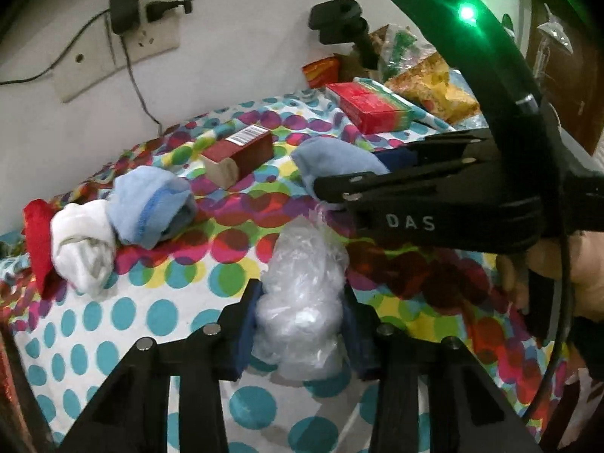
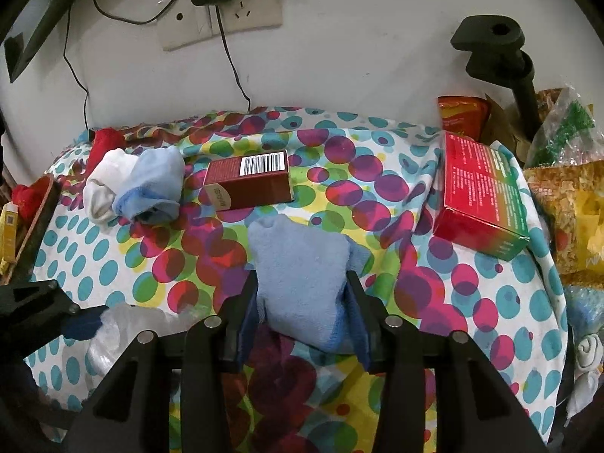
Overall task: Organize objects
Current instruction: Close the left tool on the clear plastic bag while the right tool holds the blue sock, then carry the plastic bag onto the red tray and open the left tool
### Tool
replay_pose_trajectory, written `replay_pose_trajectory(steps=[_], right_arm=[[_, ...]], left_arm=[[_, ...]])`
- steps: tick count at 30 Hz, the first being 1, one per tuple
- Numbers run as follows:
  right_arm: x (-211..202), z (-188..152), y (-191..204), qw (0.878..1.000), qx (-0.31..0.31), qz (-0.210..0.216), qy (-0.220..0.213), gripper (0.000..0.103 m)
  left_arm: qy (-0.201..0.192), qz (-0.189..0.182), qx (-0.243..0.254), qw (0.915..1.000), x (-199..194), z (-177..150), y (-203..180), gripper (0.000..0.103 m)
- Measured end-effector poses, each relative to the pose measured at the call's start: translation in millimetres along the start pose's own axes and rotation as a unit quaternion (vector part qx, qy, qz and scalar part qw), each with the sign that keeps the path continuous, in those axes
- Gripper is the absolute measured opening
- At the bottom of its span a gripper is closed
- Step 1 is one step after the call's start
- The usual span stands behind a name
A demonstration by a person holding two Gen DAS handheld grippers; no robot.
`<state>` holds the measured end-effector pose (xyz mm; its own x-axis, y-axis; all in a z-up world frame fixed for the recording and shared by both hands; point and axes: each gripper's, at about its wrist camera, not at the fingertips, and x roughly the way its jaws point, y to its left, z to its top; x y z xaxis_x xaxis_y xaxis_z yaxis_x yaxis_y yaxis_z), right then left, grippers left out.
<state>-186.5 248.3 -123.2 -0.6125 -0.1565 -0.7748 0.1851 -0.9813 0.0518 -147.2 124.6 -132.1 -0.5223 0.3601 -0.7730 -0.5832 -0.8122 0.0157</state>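
We have both grippers closed on soft items on the spotted cloth (image 2: 377, 173) that covers the worktop. The left gripper (image 1: 300, 324) has its jaws narrowed around a crumpled clear plastic bag (image 1: 302, 294), blue pads pressing its sides at the near edge. The right gripper (image 2: 302, 309) has its jaws pinched on a folded light-blue sock (image 2: 302, 264), which lies in the middle of the cloth, just near of the dark red box (image 2: 251, 181).

We judge this to be the pick-up step of the sorting: both things are gripped but not clearly lifted. The next move calls for raising each clear of the cloth without dragging it, then carrying the sock toward the sock pile (image 2: 132, 188) at far left, if that is its group.

Where the bag belongs we cannot tell. The snack packets (image 2: 566, 188) at right are cut off by the frame, and the container at the left edge is mostly hidden. Whether either item has left the cloth is unclear.
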Motion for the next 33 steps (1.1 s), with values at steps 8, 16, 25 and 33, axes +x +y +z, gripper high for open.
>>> replay_pose_trajectory(steps=[8, 16, 25, 33], right_arm=[[1.1, 0.7, 4.1, 1.0, -0.01, -0.01, 0.003, 0.043], [2.4, 1.6, 10.0, 0.999, -0.023, -0.023, 0.006, 0.044], [1.8, 1.7, 10.0, 1.0, -0.021, -0.02, 0.006, 0.045], [2.2, 1.0, 10.1, 1.0, -0.019, -0.018, 0.006, 0.045]], left_arm=[[-0.006, 0.067, -0.039, 0.997, -18.1, -18.2, 19.6, 0.038], [0.004, 0.113, -0.132, 0.9847, -28.9, -37.9, 57.0, 0.038], [0.001, 0.095, -0.168, 0.9812, -31.9, -43.2, 71.3, 0.04], [0.004, 0.103, -0.163, 0.9813, -30.0, -41.3, 68.2, 0.041]])
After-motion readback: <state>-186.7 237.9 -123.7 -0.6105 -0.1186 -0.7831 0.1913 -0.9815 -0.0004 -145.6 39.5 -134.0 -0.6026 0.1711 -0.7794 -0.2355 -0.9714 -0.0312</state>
